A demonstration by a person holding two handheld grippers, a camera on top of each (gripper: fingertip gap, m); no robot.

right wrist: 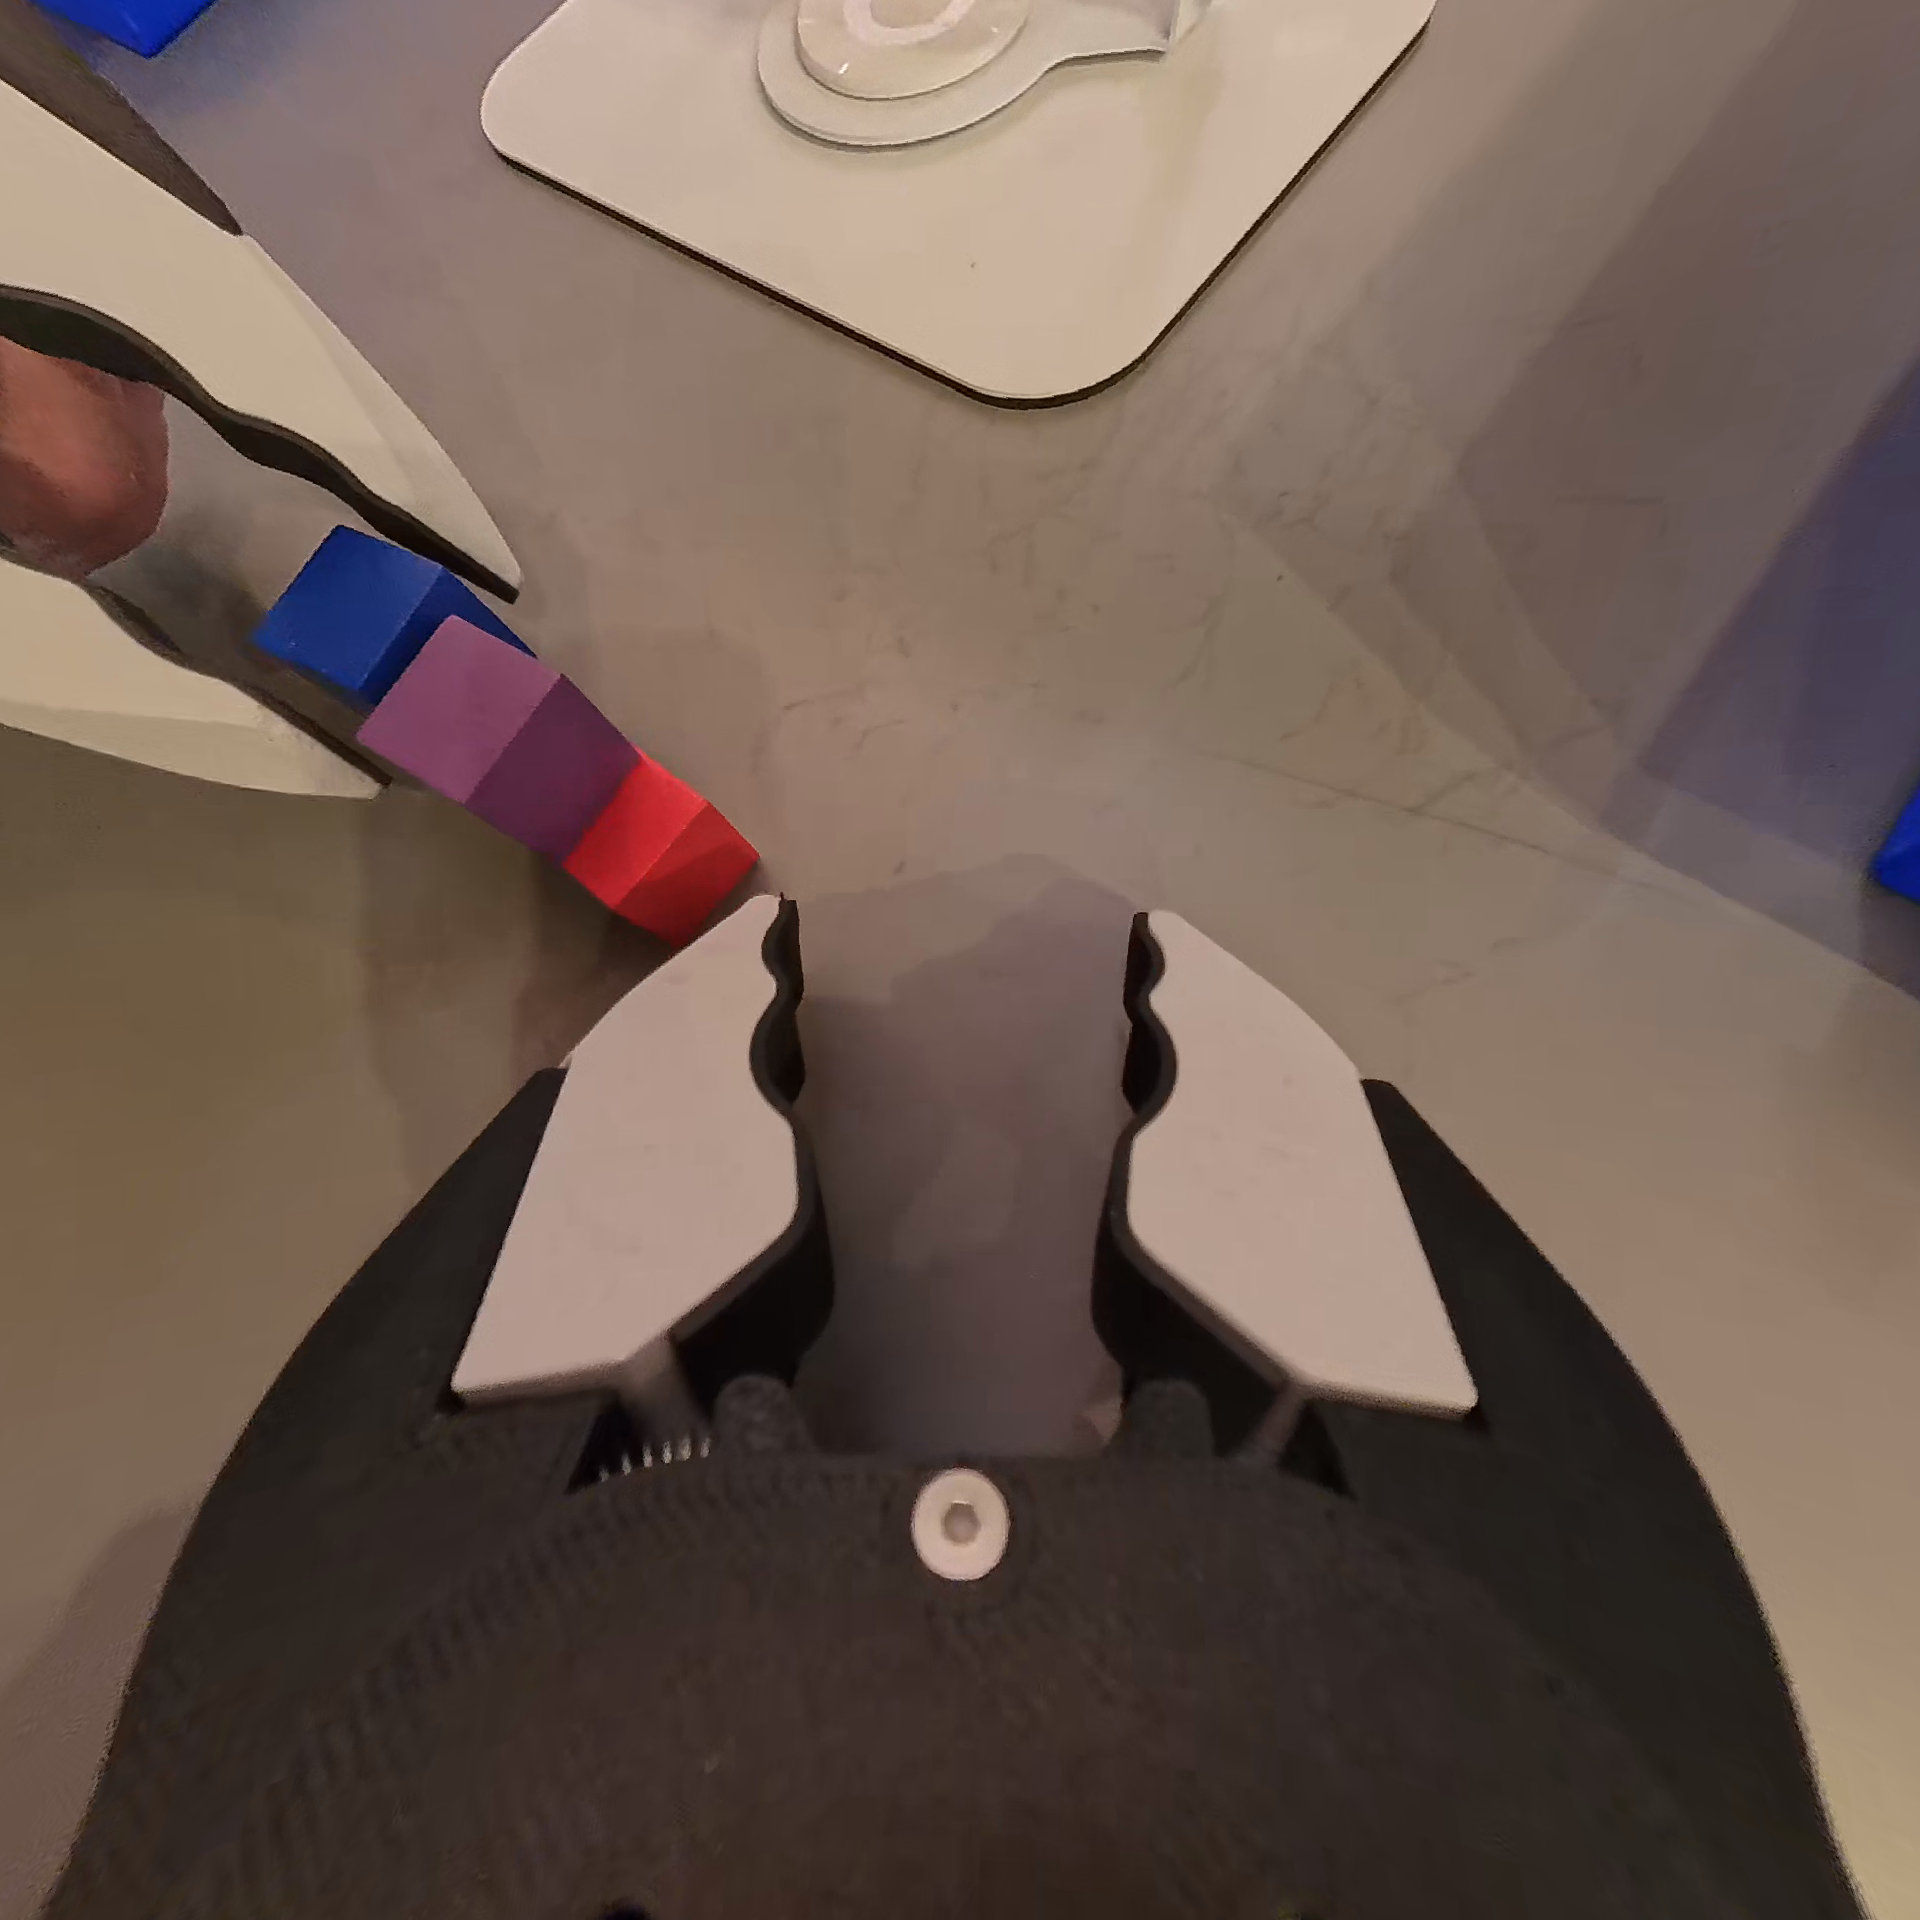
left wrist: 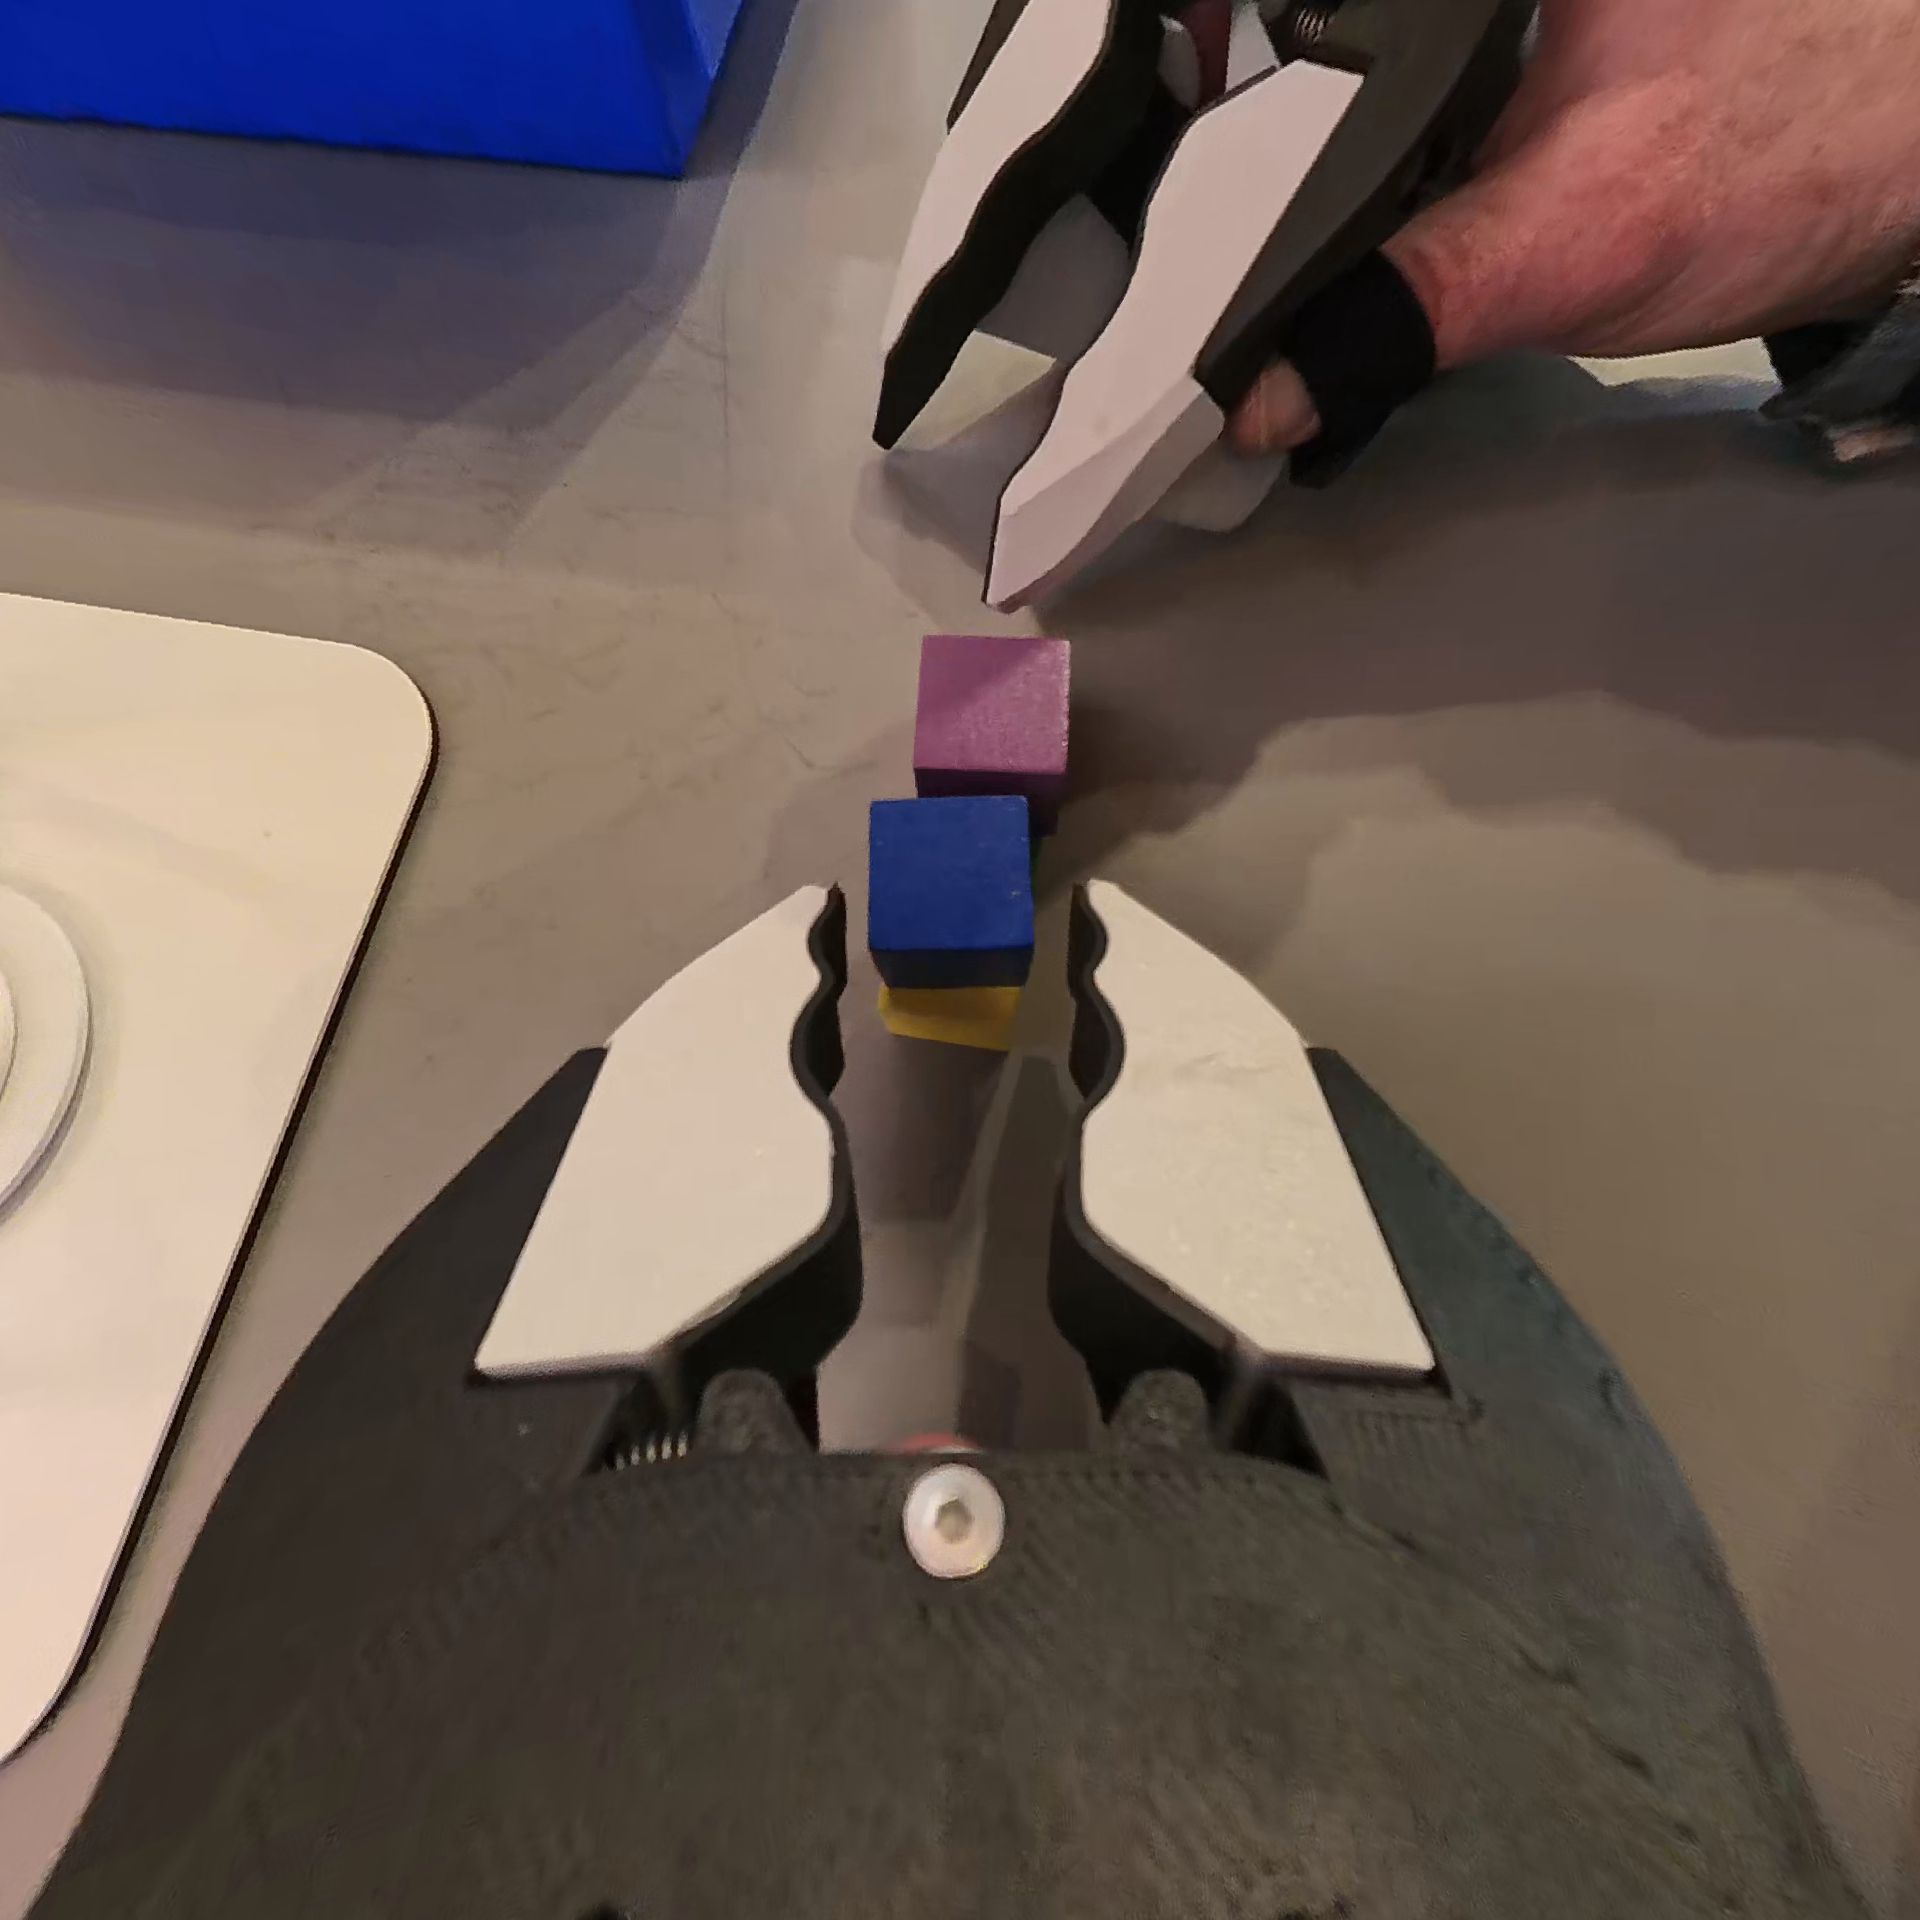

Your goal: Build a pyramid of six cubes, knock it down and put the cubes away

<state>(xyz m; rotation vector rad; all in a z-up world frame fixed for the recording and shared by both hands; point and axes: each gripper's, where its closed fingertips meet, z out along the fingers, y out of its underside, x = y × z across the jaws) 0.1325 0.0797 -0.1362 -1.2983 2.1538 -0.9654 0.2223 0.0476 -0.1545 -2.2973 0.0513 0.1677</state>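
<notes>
In the left wrist view a blue cube (left wrist: 951, 878) rests on a yellow cube (left wrist: 945, 1016), with a purple cube (left wrist: 992, 712) just behind at the same height. My left gripper (left wrist: 956, 894) is open. Its fingertips flank the blue cube with a gap on each side. My right gripper (left wrist: 945, 517) hovers open beyond the purple cube, held by a hand. In the right wrist view my right gripper (right wrist: 961, 912) is open and empty. A red cube (right wrist: 665, 852) lies by its left fingertip, under the purple cube (right wrist: 488, 717). The blue cube (right wrist: 353, 613) and left gripper (right wrist: 442, 688) are behind.
A white rounded board (left wrist: 208, 883) lies left of the cubes and also shows in the right wrist view (right wrist: 987, 229), with a clear round dish (right wrist: 904, 62) on it. A blue box (left wrist: 364, 73) stands at the far left. The table (right wrist: 1143, 623) is grey.
</notes>
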